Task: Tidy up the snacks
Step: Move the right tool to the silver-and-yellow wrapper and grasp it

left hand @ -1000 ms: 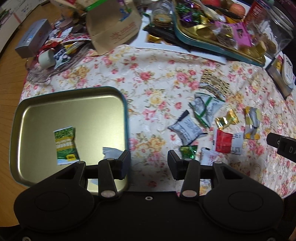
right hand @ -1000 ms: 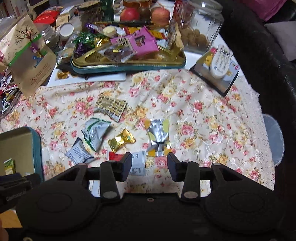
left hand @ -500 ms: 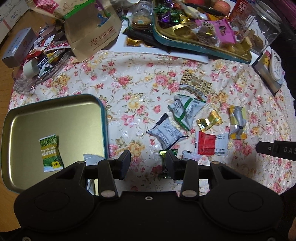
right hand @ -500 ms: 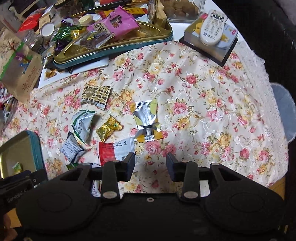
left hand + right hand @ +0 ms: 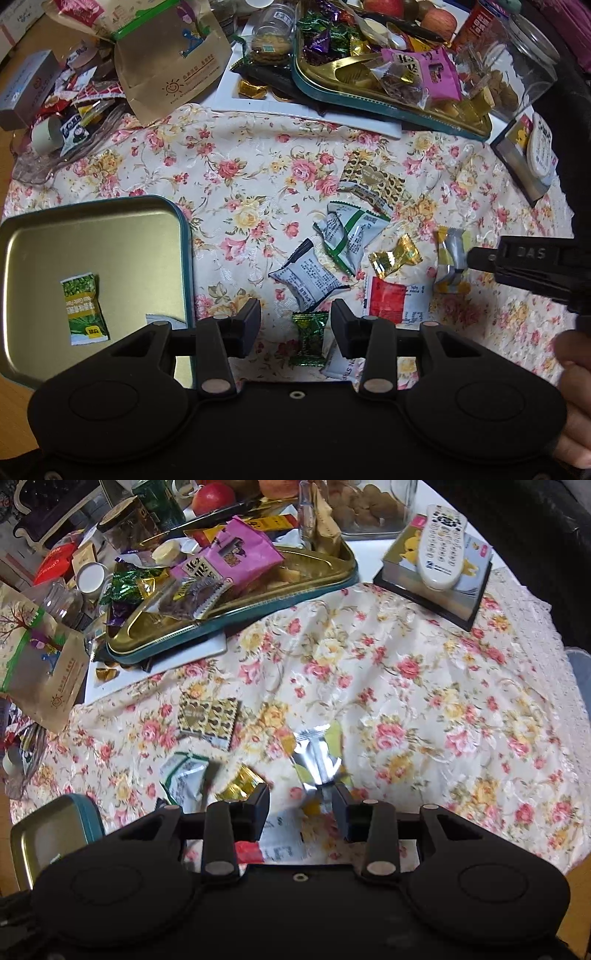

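Left gripper (image 5: 295, 328) jaws wide, empty — green candy (image 5: 309, 338) on surface between them, white packet (image 5: 341, 363) touching; risk: pinching both. Right gripper (image 5: 301, 812) jaws wide over silver packet (image 5: 317, 760). Tin tray (image 5: 186, 251) left; grippers may collide.

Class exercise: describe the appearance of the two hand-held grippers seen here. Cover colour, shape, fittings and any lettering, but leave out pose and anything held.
The left hand-held gripper is matte black plastic: two blocky rectangular fingers on arms with round silver pivot pins, above a wide body with two circular recessed discs and a small centre screw. The right hand-held gripper looks identical. Seen from the left wrist view, its side carries embossed letters "DAS". No cables show.
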Demonstrator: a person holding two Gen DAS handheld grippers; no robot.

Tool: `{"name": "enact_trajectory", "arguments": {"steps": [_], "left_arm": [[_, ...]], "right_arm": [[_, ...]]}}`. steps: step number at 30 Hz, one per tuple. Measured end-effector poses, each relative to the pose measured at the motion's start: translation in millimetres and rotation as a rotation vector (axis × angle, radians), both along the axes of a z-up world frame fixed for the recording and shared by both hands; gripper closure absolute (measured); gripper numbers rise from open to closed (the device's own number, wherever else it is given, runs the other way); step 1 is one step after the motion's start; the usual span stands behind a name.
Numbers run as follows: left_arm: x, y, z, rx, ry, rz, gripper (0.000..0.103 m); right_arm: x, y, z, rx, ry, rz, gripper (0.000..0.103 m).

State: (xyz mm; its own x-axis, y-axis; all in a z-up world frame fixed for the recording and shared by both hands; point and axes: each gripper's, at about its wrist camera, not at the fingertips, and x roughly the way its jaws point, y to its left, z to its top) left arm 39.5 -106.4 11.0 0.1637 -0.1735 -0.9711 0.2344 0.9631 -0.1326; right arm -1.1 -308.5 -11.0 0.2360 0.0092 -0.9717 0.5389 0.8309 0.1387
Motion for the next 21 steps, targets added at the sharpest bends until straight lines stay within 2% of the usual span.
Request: {"name": "enact_trajectory", "arguments": {"steps": [6, 13, 16, 21], "left_arm": [[9, 8, 4, 0.004, -0.016, 0.042, 0.053], [17, 14, -1, 0.004, 0.009, 0.053, 0.053], [18, 14, -3, 0.015, 0.014, 0.056, 0.053], [19, 17, -6, 0.024, 0.024, 0.064, 0.053]], "right_arm": [[12, -14, -33, 0.062, 0.0, -0.071, 0.063], [14, -18, -52, 0.021, 0.011, -0.059, 0.063], [15, -17, -60, 0.005, 0.018, -0.058, 0.056], [17, -13, -63, -0.052, 0.018, -0.055, 0.055]]}}
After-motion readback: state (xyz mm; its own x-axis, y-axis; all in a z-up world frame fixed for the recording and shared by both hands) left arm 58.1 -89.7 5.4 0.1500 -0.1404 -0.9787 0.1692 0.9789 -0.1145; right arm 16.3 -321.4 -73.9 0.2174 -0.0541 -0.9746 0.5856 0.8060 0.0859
